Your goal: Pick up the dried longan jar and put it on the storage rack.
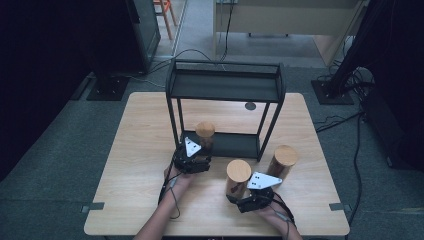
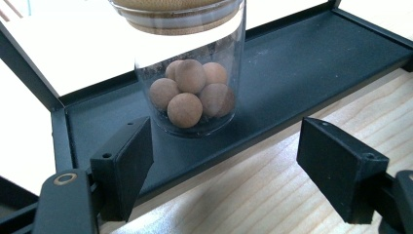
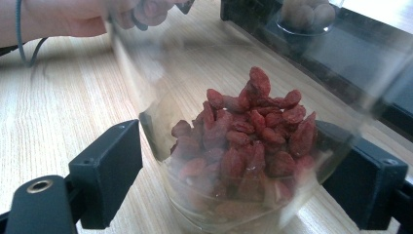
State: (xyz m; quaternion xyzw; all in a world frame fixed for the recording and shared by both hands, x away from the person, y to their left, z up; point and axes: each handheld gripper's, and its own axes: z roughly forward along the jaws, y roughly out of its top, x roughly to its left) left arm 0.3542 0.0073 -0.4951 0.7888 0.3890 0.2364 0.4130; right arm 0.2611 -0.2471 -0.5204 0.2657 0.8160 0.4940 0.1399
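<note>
We record a wooden table [image 1: 140, 150] carrying a black two-tier metal rack [image 1: 225, 85] at its centre, toward the twelve o'clock edge.

At the nine o'clock side of the working area, the left gripper [image 1: 192, 155] sits at the front of the rack's bottom shelf [image 2: 302, 63], held by the person's left hand [image 1: 177, 180]. In the left gripper view its jaws stand wide apart with nothing between them, their tips over the table just short of the shelf edge. Directly ahead, at twelve o'clock from the jaws, a clear glass jar of brown balls [image 2: 192, 92] stands upright on the bottom shelf, capped with a wooden lid [image 1: 205, 129].

Moving toward three o'clock, a jar of red dried berries [image 3: 248, 146] with a wooden lid [image 1: 238, 170] stands on the table in front of the rack. The right gripper [image 1: 250, 199] is at its six o'clock side. In the right gripper view the jar lies between the two jaws; the far jaw appears against the glass, while a narrow gap shows at the near jaw, so we cannot tell whether it is clamped. The glass is blurred in that view.

Furthest toward three o'clock, a third jar with a wooden lid [image 1: 283, 159] stands on the table, just beside the rack's front right leg; we cannot make out its contents
</note>
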